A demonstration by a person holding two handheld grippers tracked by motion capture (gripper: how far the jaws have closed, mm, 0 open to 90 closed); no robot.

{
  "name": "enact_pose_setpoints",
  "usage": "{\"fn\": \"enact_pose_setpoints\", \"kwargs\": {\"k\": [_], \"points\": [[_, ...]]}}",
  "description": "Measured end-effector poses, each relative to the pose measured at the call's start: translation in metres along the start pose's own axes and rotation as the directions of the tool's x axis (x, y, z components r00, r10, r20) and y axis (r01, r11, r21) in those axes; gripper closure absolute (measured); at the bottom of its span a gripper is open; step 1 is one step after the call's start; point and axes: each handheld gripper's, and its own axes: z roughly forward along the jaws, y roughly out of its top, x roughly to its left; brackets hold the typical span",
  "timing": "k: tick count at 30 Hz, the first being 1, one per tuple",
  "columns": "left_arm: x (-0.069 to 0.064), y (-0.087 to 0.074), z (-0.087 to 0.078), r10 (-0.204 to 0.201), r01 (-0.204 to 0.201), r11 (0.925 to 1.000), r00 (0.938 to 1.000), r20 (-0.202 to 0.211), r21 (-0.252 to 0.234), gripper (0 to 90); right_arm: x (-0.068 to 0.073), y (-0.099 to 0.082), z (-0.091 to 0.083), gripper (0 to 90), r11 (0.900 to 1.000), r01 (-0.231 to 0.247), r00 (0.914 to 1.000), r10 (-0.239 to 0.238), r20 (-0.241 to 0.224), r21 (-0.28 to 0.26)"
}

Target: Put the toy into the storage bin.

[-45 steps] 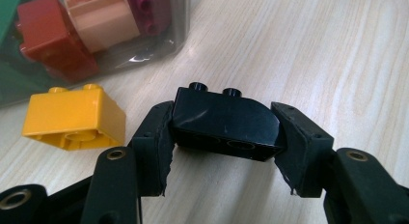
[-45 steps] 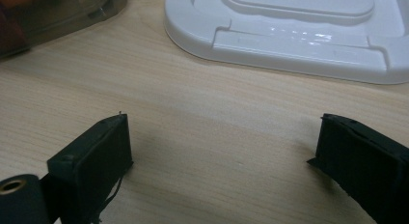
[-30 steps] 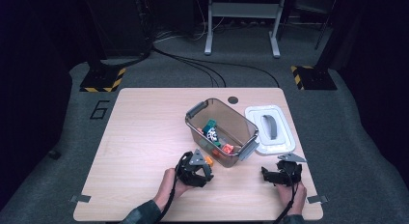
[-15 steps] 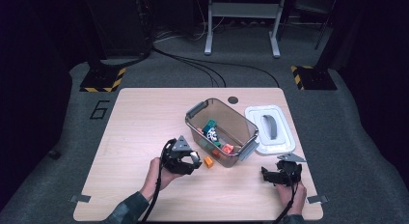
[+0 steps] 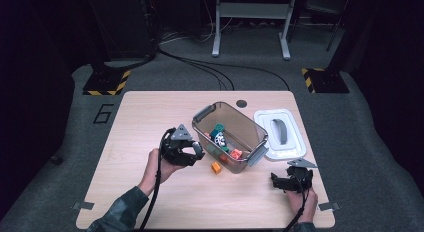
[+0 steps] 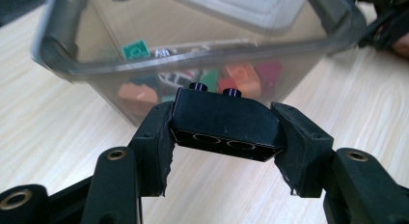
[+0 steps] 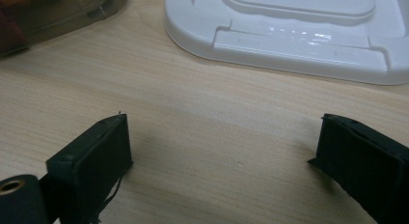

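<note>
While left gripper [image 6: 224, 137] clamps black brick [image 6: 225, 125] | right gripper [image 7: 219, 161] agape | wooden table [image 5: 135, 117], grey carpet [image 5: 360, 122]

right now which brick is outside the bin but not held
The small orange brick, alone on the table beside the clear bin; the black brick is clamped in the left hand-held gripper.
</note>
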Motion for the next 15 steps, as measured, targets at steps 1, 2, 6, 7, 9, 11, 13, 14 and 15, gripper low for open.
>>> {"fn": "enact_pose_setpoints", "kwargs": {"k": [1, 2, 6, 7, 9, 11, 13, 14, 15], "points": [[0.001, 0.002, -0.001, 0.002, -0.002, 1.0, 1.0, -0.004, -0.001, 44.0, 0.0, 0.0, 0.0, 4.3, 1.0, 0.005, 1.0, -0.005, -0.001, 0.001], [0.003, 0.006, -0.002, -0.001, 0.001, 1.0, 1.0, -0.004, -0.009, 44.0, 0.0, 0.0, 0.0, 4.3, 1.0, 0.0, 1.0, 0.0, 0.0, 0.0], [0.007, 0.022, -0.007, 0.011, -0.011, 0.9997, 0.9999, -0.011, -0.021, 44.0, 0.0, 0.0, 0.0, 4.4, 1.0, 0.0, 1.0, 0.0, 0.0, 0.0], [0.007, 0.025, -0.008, 0.008, -0.008, 0.9997, 0.9999, -0.013, -0.023, 44.0, 0.0, 0.0, 0.0, 4.4, 1.0, -0.001, 1.0, 0.001, -0.001, -0.001], [0.009, 0.034, -0.008, 0.014, -0.014, 0.9995, 0.9997, -0.021, -0.028, 44.0, 0.0, 0.0, 0.0, 4.4, 1.0, -0.001, 1.0, 0.001, -0.002, -0.001], [0.011, 0.042, -0.007, 0.01, -0.01, 0.9995, 0.9998, -0.02, -0.029, 43.9, 0.0, 0.0, 0.0, 4.4, 1.0, -0.001, 1.0, 0.001, -0.001, -0.001], [0.011, 0.051, -0.005, 0.02, -0.02, 0.9994, 0.9996, -0.022, -0.029, 43.9, 0.0, 0.0, 0.0, 4.4, 1.0, -0.001, 1.0, 0.001, -0.002, -0.001], [0.011, 0.054, -0.004, 0.026, -0.026, 0.9992, 0.9994, -0.023, -0.029, 43.9, -0.001, 0.0, 0.0, 4.4, 1.0, 0.002, 1.0, -0.002, -0.001, 0.0], [0.01, 0.057, -0.002, 0.026, -0.026, 0.9993, 0.9994, -0.022, -0.026, 43.9, 0.0, 0.0, 0.0, 4.4, 1.0, -0.001, 1.0, 0.001, -0.002, -0.002]]}}
